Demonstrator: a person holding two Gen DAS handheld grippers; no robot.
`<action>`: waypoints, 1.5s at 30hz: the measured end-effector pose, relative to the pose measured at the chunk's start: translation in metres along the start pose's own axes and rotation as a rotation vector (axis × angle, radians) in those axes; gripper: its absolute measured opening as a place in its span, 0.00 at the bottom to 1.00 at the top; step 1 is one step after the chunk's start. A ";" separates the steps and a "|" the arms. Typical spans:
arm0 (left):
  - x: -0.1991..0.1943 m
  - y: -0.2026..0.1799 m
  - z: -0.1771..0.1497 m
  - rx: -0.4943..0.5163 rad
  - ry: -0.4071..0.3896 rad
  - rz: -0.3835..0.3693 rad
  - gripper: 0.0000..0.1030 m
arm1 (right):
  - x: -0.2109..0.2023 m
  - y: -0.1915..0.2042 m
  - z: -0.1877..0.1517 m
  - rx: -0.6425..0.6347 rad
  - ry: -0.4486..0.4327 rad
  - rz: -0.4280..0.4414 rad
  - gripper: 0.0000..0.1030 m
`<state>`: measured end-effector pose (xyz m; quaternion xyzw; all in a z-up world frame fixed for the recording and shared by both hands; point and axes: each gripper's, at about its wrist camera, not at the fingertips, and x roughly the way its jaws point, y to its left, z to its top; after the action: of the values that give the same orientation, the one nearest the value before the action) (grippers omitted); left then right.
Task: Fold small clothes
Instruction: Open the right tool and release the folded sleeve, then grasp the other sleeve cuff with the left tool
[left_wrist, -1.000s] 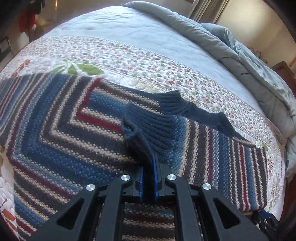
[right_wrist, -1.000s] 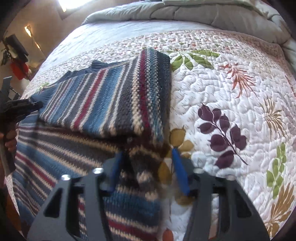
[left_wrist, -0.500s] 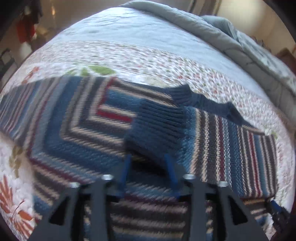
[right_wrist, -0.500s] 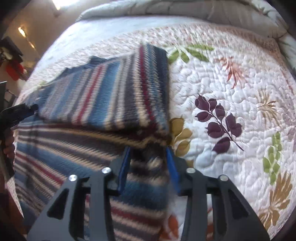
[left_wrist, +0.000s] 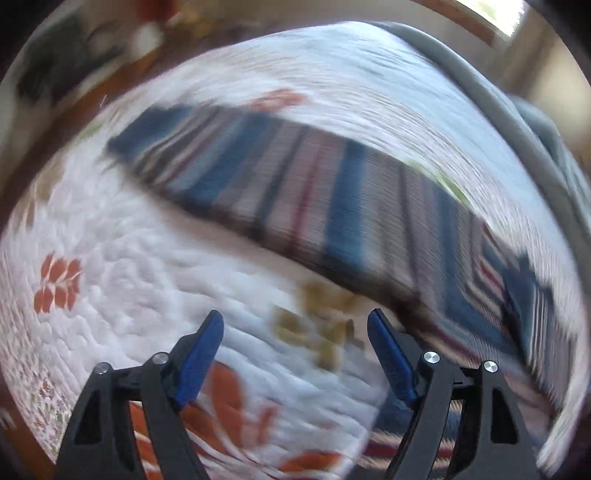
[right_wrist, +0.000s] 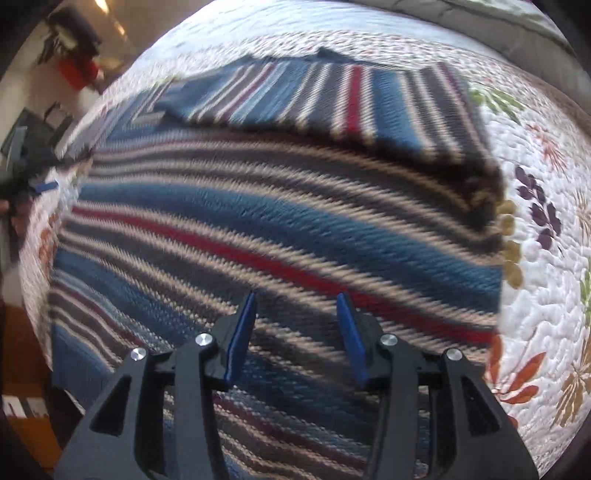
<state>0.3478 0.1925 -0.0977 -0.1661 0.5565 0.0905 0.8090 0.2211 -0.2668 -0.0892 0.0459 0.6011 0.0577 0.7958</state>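
Left gripper (left_wrist: 295, 325): your jaws are spread wide and opening further, nothing between them; they hang over bare quilt (left_wrist: 122, 258).
Right gripper (right_wrist: 295, 306): your jaws are partly apart and opening, no knit pinched; striped fabric lies beneath the gap.
Striped sweater (right_wrist: 277, 229): fills the centre of your right view, one sleeve folded across its top; in your blurred left view it runs from upper left to right, beyond the jaws.

Both tongs, left tongs (left_wrist: 295, 325) and right tongs (right_wrist: 295, 306), seemingly empty, opening.
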 end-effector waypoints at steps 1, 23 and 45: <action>0.002 0.013 0.007 -0.037 0.000 -0.008 0.78 | 0.002 0.003 -0.001 -0.010 -0.001 -0.015 0.47; 0.042 0.120 0.104 -0.332 -0.124 -0.002 0.17 | 0.021 0.016 0.002 -0.035 -0.050 -0.070 0.62; -0.071 -0.164 0.010 0.268 -0.343 -0.291 0.13 | -0.006 -0.011 -0.023 0.040 -0.085 0.028 0.58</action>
<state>0.3854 0.0465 -0.0012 -0.1182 0.3884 -0.0745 0.9108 0.1982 -0.2787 -0.0917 0.0727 0.5669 0.0549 0.8187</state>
